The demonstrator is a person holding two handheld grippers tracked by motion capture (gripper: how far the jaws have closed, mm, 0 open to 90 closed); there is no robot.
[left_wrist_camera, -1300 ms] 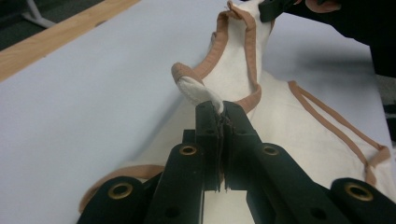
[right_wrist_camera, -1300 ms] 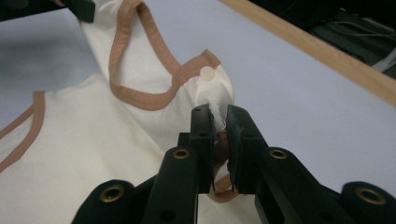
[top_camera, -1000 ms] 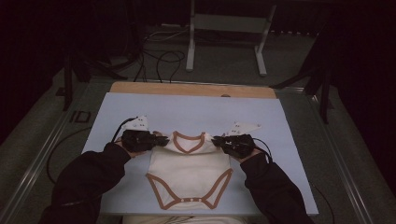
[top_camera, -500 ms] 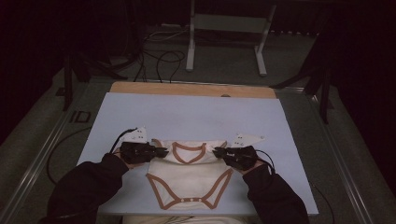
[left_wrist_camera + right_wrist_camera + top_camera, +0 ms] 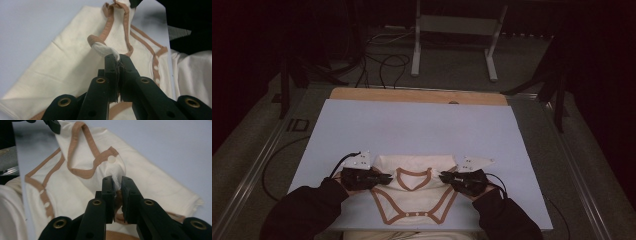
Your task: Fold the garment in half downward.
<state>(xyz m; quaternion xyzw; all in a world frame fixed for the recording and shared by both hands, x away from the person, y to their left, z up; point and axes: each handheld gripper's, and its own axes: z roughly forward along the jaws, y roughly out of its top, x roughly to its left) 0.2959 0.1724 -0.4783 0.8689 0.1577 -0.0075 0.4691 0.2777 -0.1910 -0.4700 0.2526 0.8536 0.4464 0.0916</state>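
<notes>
A cream baby bodysuit (image 5: 414,200) with tan trim lies at the near edge of the pale blue board (image 5: 422,130). Its neckline (image 5: 413,177) faces away from me and its snap crotch hangs toward the table's front edge. My left gripper (image 5: 388,177) is shut on the garment's left shoulder, and its own view shows the cloth (image 5: 106,50) pinched between the jaws. My right gripper (image 5: 442,176) is shut on the right shoulder, where cream fabric (image 5: 115,178) next to a white snap sits between the jaws. A folded band of the bodysuit (image 5: 417,161) lies beyond the neckline.
A wooden strip (image 5: 417,95) runs along the board's far edge. Behind the table stand a metal frame (image 5: 454,40) and loose cables (image 5: 382,60) on the floor. A cable (image 5: 277,160) trails off the board's left side. My dark sleeves (image 5: 307,212) come in at the bottom.
Both grippers have drawn back toward the table's near edge with the bodysuit's shoulders in them. The garment has slid nearer, and its lower end now hangs over the front edge.
</notes>
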